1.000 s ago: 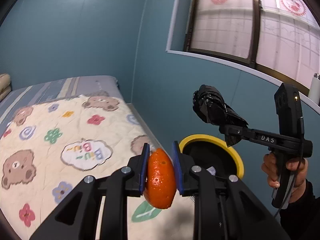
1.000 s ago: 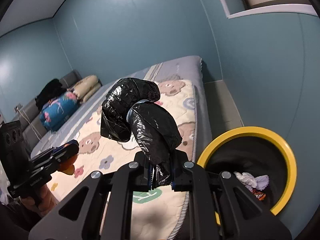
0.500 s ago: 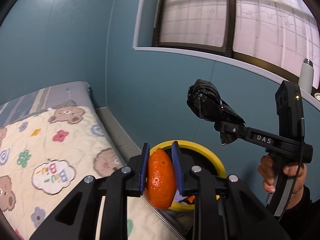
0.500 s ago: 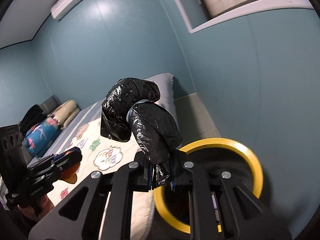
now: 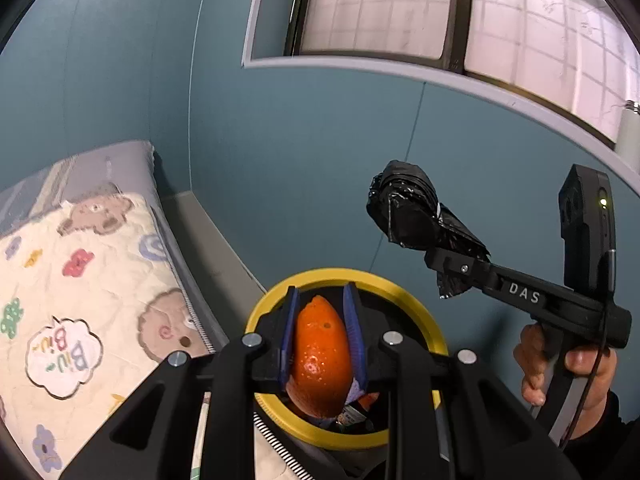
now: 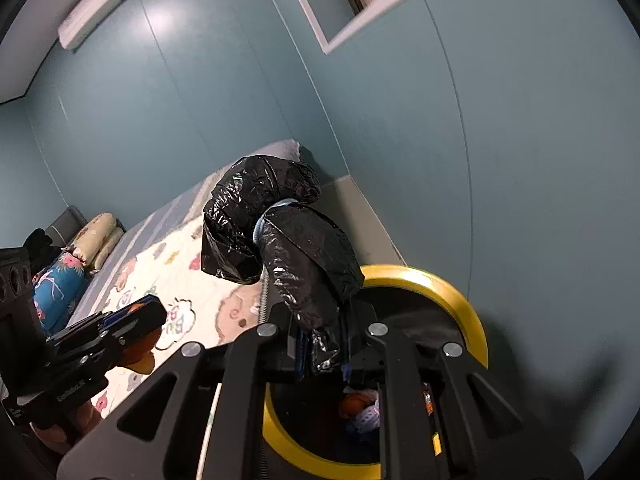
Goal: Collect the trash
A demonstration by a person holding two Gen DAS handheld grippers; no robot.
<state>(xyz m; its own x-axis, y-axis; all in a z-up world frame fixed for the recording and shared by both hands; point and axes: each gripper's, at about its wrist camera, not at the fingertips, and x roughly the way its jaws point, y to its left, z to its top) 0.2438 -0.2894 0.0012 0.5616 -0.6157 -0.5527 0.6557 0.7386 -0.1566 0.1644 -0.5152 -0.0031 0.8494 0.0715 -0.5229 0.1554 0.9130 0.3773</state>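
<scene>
Teal walls (image 5: 320, 160) enclose a bedroom corner; a window (image 5: 520, 20) with frosted, gridded panes fills 12 to 2 o'clock of the left wrist view. Bed (image 5: 80, 280) at 8–9 o'clock carries a cream quilt with bears and flowers; one cloud patch reads "Biu Biu" (image 5: 64, 350).

Trash bin (image 5: 424, 320), yellow rim, black inside, stands between bed edge and wall, at 6 o'clock in both views.

Left gripper (image 5: 320, 336): blue pads clenched on an orange peel (image 5: 320, 356), which hangs directly over the bin mouth. Lower tip of the peel overlaps the bin's interior in the picture; actual height above the rim cannot be judged.

Right gripper (image 6: 322, 344): jaws clamped on the tail of a black plastic bag bundle (image 6: 280, 232), tied at its waist with a pale blue band. Bundle sticks up above the fingers, over the bin's near rim. From the left wrist the same tool sits at 3 o'clock, its bar lettered "DAS" (image 5: 524, 293); a hand (image 5: 560, 372) grips its handle, sleeve cut off by the frame edge.

Bin contents: orange and whitish scraps (image 6: 360, 412), mostly hidden behind gripper frames; items not identifiable. Small lettering on the left tool's body in the right wrist view is illegible. White object on the sill (image 5: 630, 128) at 3 o'clock is cropped.
</scene>
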